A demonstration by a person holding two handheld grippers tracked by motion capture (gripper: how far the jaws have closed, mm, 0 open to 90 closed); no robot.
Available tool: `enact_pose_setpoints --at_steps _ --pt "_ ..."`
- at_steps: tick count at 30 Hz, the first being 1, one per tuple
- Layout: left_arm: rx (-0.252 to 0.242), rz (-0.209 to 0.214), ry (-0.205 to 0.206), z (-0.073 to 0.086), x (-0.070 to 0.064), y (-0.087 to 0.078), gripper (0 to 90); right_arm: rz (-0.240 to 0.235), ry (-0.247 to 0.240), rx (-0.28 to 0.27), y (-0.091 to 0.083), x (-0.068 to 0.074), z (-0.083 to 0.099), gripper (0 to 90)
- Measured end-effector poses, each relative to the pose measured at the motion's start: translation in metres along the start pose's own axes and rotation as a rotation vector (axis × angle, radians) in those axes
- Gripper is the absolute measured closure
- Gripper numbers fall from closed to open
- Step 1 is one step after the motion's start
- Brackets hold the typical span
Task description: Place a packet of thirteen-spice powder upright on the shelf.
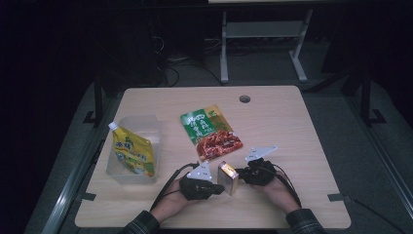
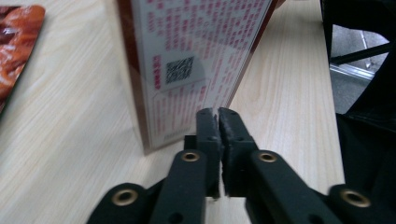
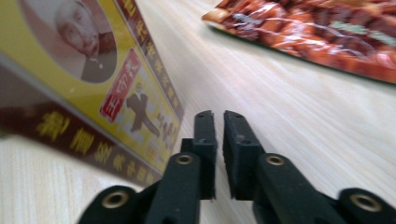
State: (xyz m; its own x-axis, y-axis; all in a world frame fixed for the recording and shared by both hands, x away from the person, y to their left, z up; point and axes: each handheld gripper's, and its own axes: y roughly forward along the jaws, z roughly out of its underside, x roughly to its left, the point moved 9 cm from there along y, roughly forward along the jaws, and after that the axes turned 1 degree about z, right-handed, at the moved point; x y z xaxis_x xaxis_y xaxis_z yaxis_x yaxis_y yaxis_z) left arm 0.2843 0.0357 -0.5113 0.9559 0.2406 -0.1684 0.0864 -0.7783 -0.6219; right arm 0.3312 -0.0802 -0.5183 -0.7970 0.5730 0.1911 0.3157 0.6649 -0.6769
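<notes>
1. My left gripper [image 1: 217, 185] sits low and centre in the high view. In the left gripper view its jaws are pressed together, seemingly pinching the thin edge of the box [image 2: 196, 65], though I can't be sure of the bite.
2. My right gripper [image 1: 239, 174] is just right of it. In the right gripper view its jaws stand nearly together with a slim gap, nothing between them, beside the box's yellow face.
3. The box stands tilted on the table [image 1: 292, 126] between the two grippers, touching or nearly touching both.
4. I judge it a light, stiff carton with a glossy, likely slippery wrap. It should be taken across its narrow sides, not by a seam or corner.
5. Farther out, a red-and-green snack bag [image 1: 211, 130] lies flat above centre. At the left of the frame a yellow pouch [image 1: 131, 153] rests in a clear bin [image 1: 146, 122].
</notes>
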Motion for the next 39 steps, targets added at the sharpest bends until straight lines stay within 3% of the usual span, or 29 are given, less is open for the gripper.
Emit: enact_pose_setpoints --at_steps 3,7,13,18,27,35,39 --pt "0.015 -0.004 -0.022 0.005 0.002 -0.008 78.3 0.034 0.006 -0.014 -0.013 -0.004 0.003 73.3" --pt "0.035 -0.017 -0.052 0.013 0.005 -0.021 69.1 0.046 0.042 -0.016 -0.032 0.000 0.014 65.3" --pt "0.044 -0.027 -0.090 0.026 0.006 -0.039 54.2 0.064 0.028 -0.050 -0.055 0.016 0.021 54.8" --pt "0.065 -0.046 -0.107 0.039 0.003 -0.050 46.6 0.050 0.033 -0.086 -0.065 0.033 0.020 46.6" --pt "0.064 -0.072 -0.119 0.042 0.009 -0.052 45.2 0.023 0.019 -0.118 -0.060 0.055 0.000 36.8" --pt "0.058 -0.065 -0.122 0.041 0.009 -0.049 45.2 0.040 -0.006 -0.136 -0.045 0.056 -0.020 36.8" --pt "0.061 -0.065 -0.121 0.042 0.008 -0.049 45.3 0.043 -0.015 -0.130 -0.036 0.054 -0.027 41.2"
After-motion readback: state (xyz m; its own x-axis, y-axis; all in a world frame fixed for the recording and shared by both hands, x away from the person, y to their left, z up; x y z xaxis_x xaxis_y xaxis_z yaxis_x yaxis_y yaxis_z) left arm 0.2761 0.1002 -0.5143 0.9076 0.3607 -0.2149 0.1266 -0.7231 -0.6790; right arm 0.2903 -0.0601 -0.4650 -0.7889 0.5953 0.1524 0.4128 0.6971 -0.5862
